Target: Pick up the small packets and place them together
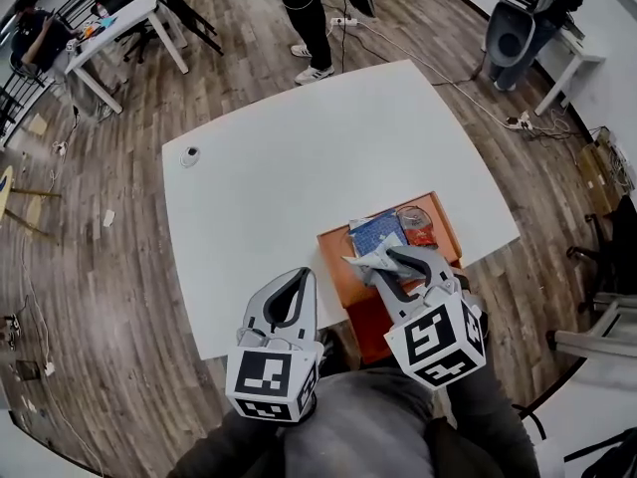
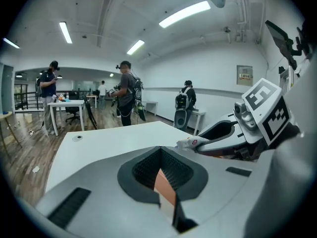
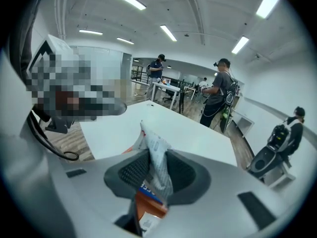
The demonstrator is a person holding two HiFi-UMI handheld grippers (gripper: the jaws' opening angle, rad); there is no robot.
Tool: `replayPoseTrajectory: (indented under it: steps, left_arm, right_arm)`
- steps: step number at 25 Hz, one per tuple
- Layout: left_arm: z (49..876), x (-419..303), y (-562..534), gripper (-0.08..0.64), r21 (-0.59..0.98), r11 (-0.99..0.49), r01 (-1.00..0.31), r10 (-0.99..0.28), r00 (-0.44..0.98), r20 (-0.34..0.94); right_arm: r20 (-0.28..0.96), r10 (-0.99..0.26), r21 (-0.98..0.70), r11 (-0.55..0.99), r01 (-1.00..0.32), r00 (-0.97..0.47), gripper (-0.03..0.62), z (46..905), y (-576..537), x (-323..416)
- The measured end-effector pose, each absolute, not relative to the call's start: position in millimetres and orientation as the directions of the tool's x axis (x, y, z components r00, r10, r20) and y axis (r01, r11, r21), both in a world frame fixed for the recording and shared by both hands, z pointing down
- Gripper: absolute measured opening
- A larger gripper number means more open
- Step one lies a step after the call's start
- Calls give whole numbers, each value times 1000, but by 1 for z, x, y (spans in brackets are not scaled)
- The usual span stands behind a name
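Observation:
My right gripper [image 1: 386, 260] is shut on a small white-and-grey packet [image 1: 368, 259], which it holds up over the near end of an orange tray [image 1: 337, 264]. The packet [image 3: 155, 151] sticks up between the dark pads, crumpled. In the tray lie a blue packet [image 1: 377, 232] and a red-and-clear packet [image 1: 418, 227]. My left gripper [image 1: 298, 276] hovers left of the tray above the table's near edge, its jaws closed with nothing between them. From the left gripper view the right gripper [image 2: 218, 135] and the packet's tip [image 2: 191, 142] show at right.
A small round object [image 1: 189, 154] lies at the white table's [image 1: 279, 167] far left corner. An orange-red box [image 1: 369, 329] sits under the tray at the near edge. A person [image 1: 310, 18] stands beyond the far edge; a desk [image 1: 109, 30] and chair stand further off.

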State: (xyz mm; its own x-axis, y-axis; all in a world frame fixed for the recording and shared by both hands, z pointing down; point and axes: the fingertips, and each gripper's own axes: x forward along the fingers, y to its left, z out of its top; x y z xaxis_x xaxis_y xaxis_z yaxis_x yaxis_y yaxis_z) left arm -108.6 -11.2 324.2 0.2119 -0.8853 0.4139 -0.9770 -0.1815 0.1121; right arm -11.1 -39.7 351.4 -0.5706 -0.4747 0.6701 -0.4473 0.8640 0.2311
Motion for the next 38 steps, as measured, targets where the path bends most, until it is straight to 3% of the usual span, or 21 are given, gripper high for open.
replayPoseTrajectory:
  steps: [15,23,38]
  left_arm:
    - [349,-132,-26,-3,123,-105,-987,-867,152,475]
    - [354,-137,-26,-3,130,-88,-988,-861,141,488]
    - [343,-134,-20,-3,138,-159,-978,-871,204,446]
  right_arm:
    - [710,-416,166,883,-440,-568,118,388,-73,-28]
    - [710,-402,141,886,-442,-578,187,394,-77,-33]
    - [660,-504,201,833,-516,-557,187,369,-67,-25]
